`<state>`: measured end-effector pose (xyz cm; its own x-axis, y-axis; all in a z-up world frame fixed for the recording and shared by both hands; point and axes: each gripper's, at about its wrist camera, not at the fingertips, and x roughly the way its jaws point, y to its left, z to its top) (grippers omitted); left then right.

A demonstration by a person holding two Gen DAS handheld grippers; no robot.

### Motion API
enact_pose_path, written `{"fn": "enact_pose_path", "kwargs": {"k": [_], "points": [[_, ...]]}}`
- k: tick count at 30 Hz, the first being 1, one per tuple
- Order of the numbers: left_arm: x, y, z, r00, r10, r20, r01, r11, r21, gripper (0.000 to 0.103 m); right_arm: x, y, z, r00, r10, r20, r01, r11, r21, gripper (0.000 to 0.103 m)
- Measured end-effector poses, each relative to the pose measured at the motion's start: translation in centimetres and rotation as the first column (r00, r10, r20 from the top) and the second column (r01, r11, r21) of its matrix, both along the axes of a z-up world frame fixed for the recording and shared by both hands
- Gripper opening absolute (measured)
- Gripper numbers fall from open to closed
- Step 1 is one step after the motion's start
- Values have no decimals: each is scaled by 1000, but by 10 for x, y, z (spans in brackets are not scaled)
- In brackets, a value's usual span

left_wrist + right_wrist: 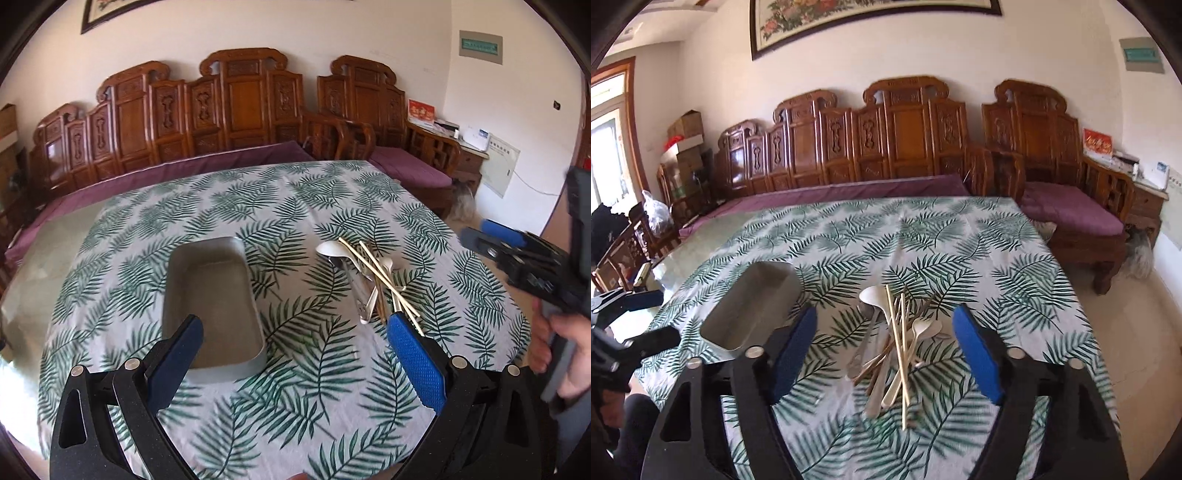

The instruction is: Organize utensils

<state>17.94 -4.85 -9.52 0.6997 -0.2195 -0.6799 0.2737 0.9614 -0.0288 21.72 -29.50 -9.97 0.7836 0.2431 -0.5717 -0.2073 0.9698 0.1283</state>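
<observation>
Carved wooden benches with purple cushions line the wall behind your table, which wears a white cloth printed with green fern leaves (314, 369).

From the left wrist view, your left gripper (295, 332) hangs with its jaws spread wide and nothing between them. The empty rectangular grey metal tray (255, 314) lies just ahead, towards the left jaw, its long axis running away from you. The loose heap of white spoons, metal spoons and pale wooden chopsticks (369, 280) sits just beside the tray on the right, near the table's right edge.

From the right wrist view, your right gripper (886, 336) is likewise wide open and holds nothing. The heap lies squarely between its jaws, handles pointing back towards you, long axes roughly along the jaw line. The tray sits off to the left. Your right hand looks the nearer one for the first pick.
</observation>
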Motion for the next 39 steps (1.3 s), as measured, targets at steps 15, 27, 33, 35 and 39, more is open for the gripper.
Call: {"fn": "enact_pose_path", "kwargs": {"k": [15,27,33,35,39], "points": [[50,-34,-59,992,-30,-126,30,1000,-3,97,85,3,-106,950,157,-271,-156,987,26,31],[56,-52,-90,982,-21,-185,27,999,29,97,86,14,-131,908,179,-380,-219,974,-65,10],[59,-60,-93,981,-20,-194,30,998,50,97,84,2,-118,918,189,-350,-212,977,-29,5],[61,-63,-95,980,-18,-197,30,998,58,97,84,-3,-113,922,189,-337,-204,979,-9,5],[66,-73,-96,979,-27,-204,39,998,57,96,82,-19,-99,941,171,-292,-168,985,34,5]]}}
